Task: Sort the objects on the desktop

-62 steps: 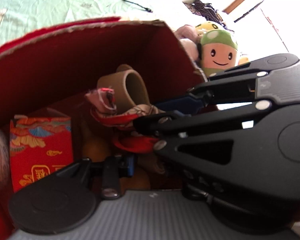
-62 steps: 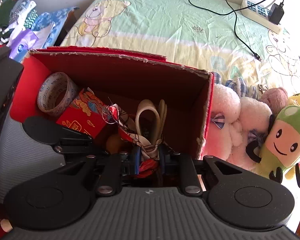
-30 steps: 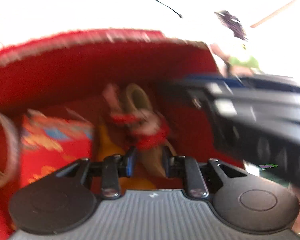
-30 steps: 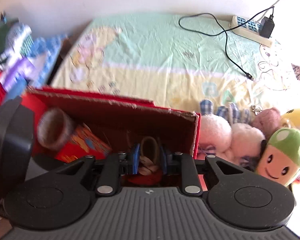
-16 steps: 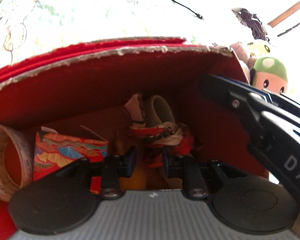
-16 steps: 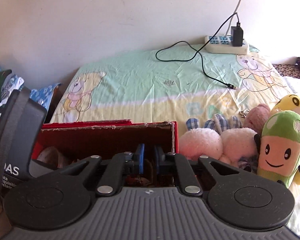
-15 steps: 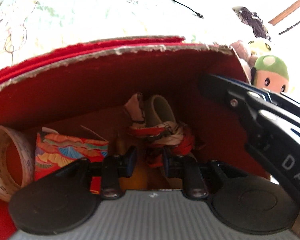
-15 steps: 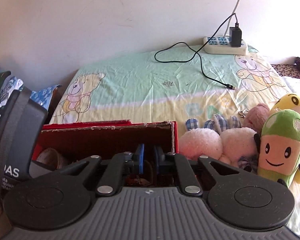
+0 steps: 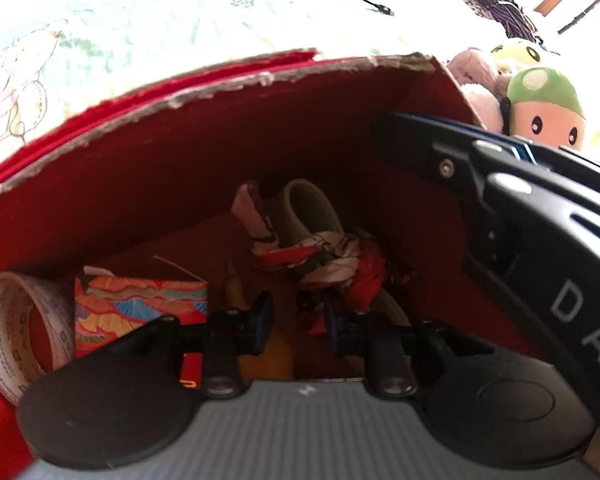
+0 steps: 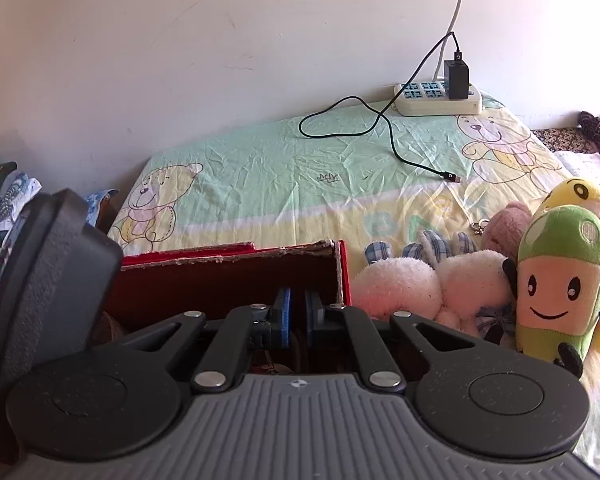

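White letters "DA" stand on the black tongs [image 9: 500, 184] at right in the left wrist view; print on the tape roll [image 9: 8, 328] is unreadable.

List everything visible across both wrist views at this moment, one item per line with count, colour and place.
Box: 1, red, on the bedsheet.
Tape rolls: 2; white printed at box left, tan at box back.
Scarf: 1, red-white, draped on the tan roll.
Packet: 1, red patterned, inside box.
Plush toys: several; green-capped, yellow, white, right of box.
Power strip: 1, white, by wall.
Cable: 1, black, across sheet.
Left gripper: open, over box.
Right gripper: narrow gap, empty.
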### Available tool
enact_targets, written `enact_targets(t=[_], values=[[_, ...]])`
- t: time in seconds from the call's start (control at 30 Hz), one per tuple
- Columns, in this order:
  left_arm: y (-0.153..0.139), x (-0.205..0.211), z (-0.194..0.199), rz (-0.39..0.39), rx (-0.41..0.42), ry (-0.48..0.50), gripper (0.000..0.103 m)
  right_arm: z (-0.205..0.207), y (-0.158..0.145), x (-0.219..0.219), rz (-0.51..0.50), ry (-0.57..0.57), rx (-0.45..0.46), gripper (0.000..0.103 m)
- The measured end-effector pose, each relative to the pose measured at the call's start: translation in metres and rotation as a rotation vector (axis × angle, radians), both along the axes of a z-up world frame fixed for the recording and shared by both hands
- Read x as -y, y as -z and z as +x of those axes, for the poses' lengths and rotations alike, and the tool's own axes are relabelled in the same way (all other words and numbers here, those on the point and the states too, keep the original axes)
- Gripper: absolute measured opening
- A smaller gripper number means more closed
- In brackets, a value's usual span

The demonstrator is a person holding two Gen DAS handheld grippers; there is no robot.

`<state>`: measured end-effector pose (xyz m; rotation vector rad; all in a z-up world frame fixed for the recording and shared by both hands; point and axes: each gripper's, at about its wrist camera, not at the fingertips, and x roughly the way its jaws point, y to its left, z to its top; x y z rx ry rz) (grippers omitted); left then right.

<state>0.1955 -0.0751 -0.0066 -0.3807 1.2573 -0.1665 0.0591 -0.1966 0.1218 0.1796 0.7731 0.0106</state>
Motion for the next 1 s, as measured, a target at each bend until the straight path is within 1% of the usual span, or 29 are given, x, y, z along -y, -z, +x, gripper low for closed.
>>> enact_targets(t=[0.13, 0.2, 0.3, 0.4, 0.5, 0.63, 0.73, 0.83, 0.9, 0.97, 1.0], values=[[-0.003, 0.008, 0.004, 0.01, 0.016, 0.045, 0.02, -0.003, 0.0, 0.006, 0.042, 0.007, 0.005, 0.003], [-0.004, 0.01, 0.006, -0.002, 0.023, 0.068, 0.02, -0.005, 0.0, 0.009, 0.067, 0.012, 0.006, 0.002], [-0.005, 0.021, 0.021, -0.013, 0.025, 0.089, 0.018, -0.011, -0.001, 0.008, 0.073, 0.017, 0.01, 0.002], [-0.007, 0.023, 0.021, -0.011, 0.036, 0.11, 0.017, -0.012, -0.002, 0.007, 0.067, 0.018, 0.007, 0.001], [-0.008, 0.026, 0.024, -0.008, 0.034, 0.125, 0.018, -0.011, -0.003, 0.009, 0.082, 0.026, -0.008, 0.001], [-0.011, 0.027, 0.022, 0.029, 0.032, 0.122, 0.019, -0.011, -0.003, 0.007, 0.065, 0.021, -0.01, 0.001], [-0.013, 0.027, 0.025, 0.031, 0.03, 0.114, 0.019, -0.011, -0.003, 0.004, 0.043, 0.018, -0.01, 0.001], [-0.012, 0.028, 0.028, 0.034, 0.022, 0.129, 0.019, -0.012, -0.003, 0.002, 0.021, 0.013, -0.005, 0.002], [-0.014, 0.028, 0.023, 0.038, 0.022, 0.138, 0.019, -0.011, -0.003, 0.001, 0.012, 0.013, -0.004, 0.002], [-0.016, 0.038, 0.017, 0.053, 0.021, 0.141, 0.019, -0.011, -0.003, 0.001, 0.009, 0.012, -0.004, 0.002], [-0.013, 0.026, 0.009, 0.062, 0.025, 0.147, 0.02, -0.01, -0.003, 0.001, 0.009, 0.012, -0.004, 0.002]])
